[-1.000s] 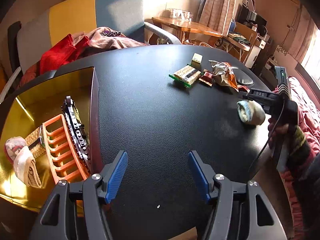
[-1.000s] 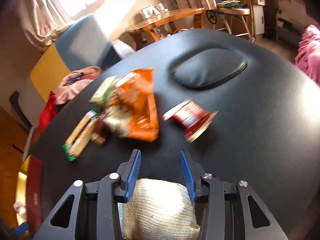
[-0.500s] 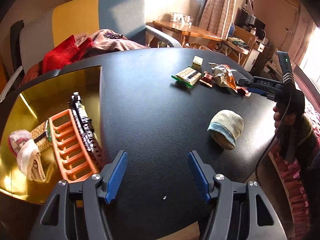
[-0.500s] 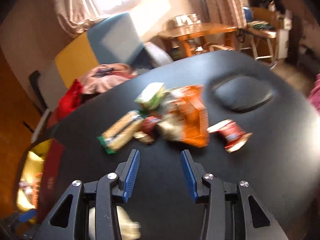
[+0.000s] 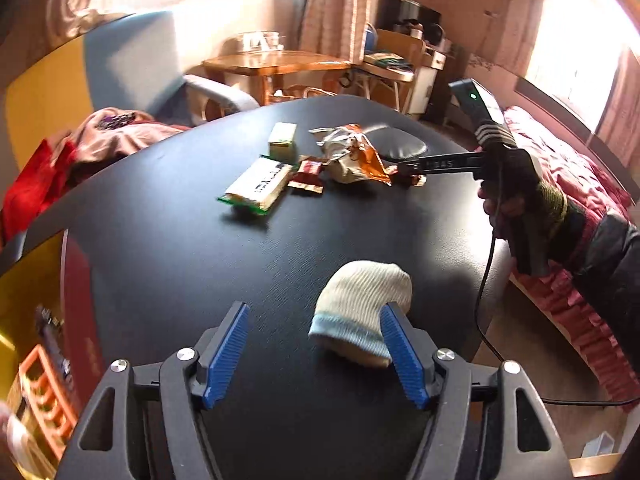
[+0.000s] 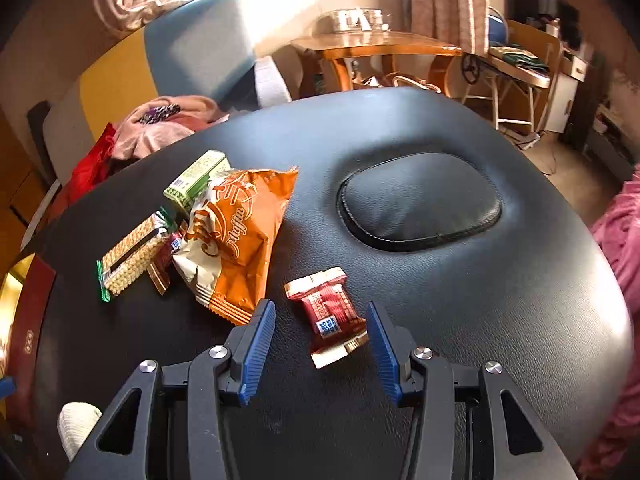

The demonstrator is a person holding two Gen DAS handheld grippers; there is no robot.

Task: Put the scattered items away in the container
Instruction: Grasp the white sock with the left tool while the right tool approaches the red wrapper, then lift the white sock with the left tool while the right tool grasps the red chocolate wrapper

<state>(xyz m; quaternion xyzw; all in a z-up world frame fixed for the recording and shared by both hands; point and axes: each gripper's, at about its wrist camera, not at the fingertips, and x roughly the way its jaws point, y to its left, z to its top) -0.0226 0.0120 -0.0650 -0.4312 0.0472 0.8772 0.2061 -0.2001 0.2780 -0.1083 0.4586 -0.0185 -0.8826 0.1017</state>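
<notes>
Both tongs are seen w/ jaws apart, nothing gripped. Left gripper [image 5: 314,354] has just been spread to its widest; a rolled cream sock [image 5: 362,312] lies on the black table [image 5: 168,248] betw. the blue pads, nearer the right pad, contact unclear. Right gripper [image 6: 320,346] is partly open, widened slightly earlier; a small red snack packet [image 6: 330,314] lies betw. its pads, untouched. Orange bag [image 6: 240,232] & biscuit pack [image 6: 128,256] lie far left. Gold container [image 5: 24,320] is at near left.
</notes>
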